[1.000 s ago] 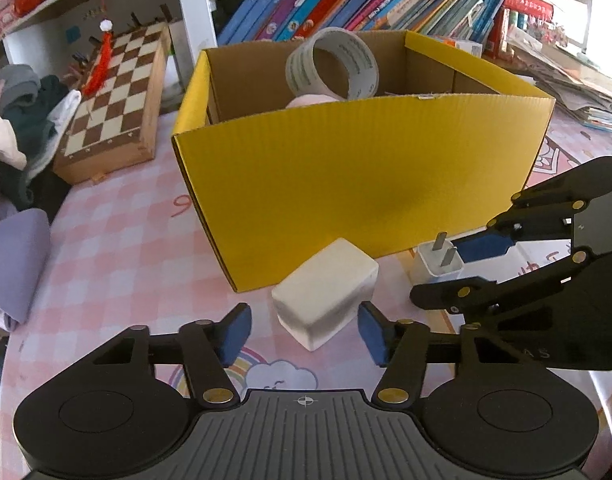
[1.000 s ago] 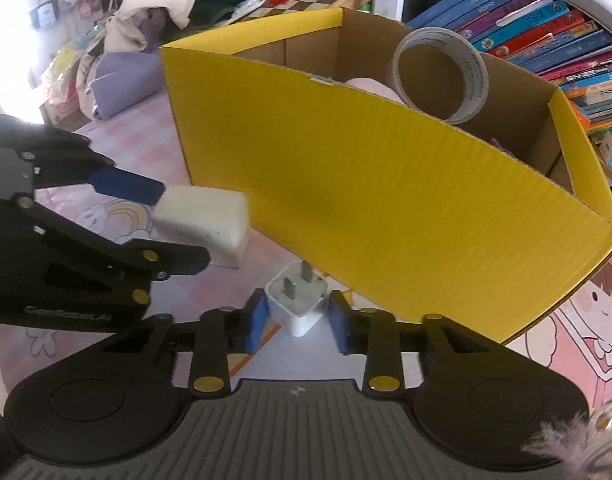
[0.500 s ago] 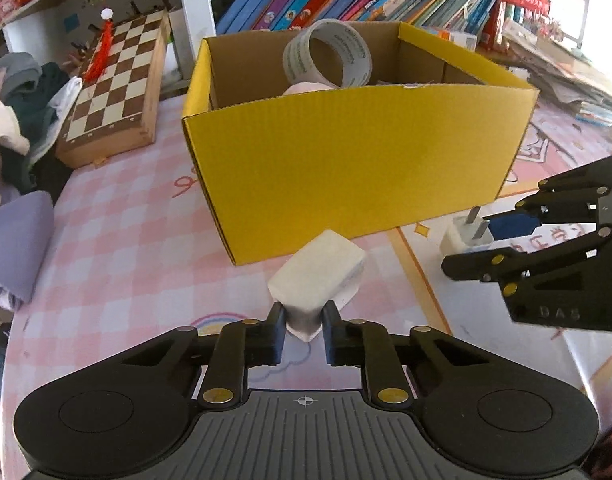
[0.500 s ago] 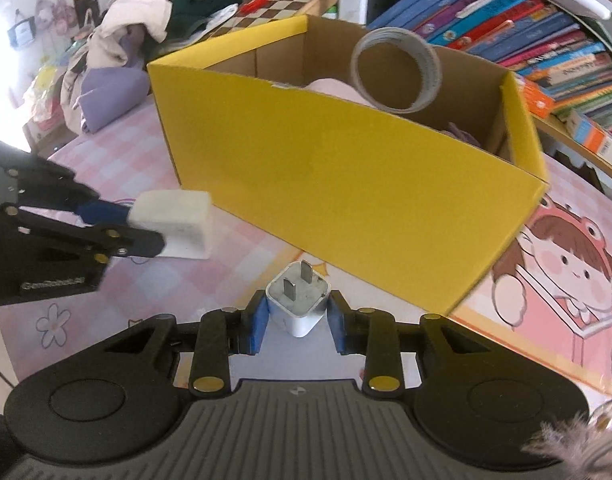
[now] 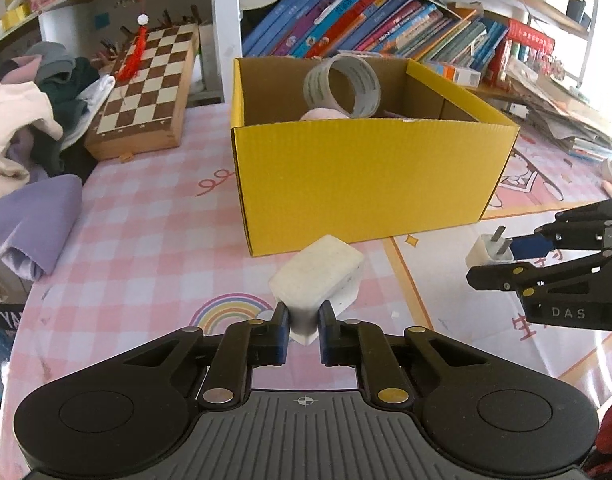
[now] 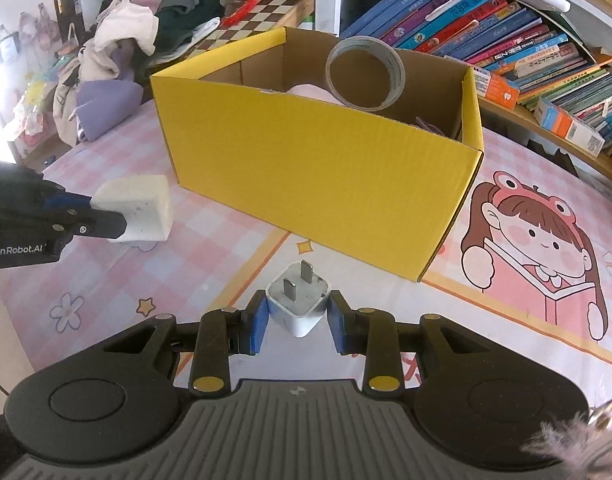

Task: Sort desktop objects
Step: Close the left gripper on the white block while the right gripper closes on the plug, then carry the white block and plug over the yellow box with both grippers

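Since a second ago my left fingers [image 5: 301, 334] have gone from spread to pinching the white block [image 5: 318, 278], and both loads now sit farther from the yellow box [image 5: 366, 180]. My right fingers [image 6: 297, 322] pinch the charger plug [image 6: 298, 304]. Both look ready to drop in. Readable: "GenRobot.AI", "DAS".

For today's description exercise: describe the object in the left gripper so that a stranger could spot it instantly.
Find the yellow cardboard box on the pink checked tablecloth. Before its near left corner, the left gripper pinches a white block. Unlike the white charger nearby, it is larger, speckled, and has no prongs.
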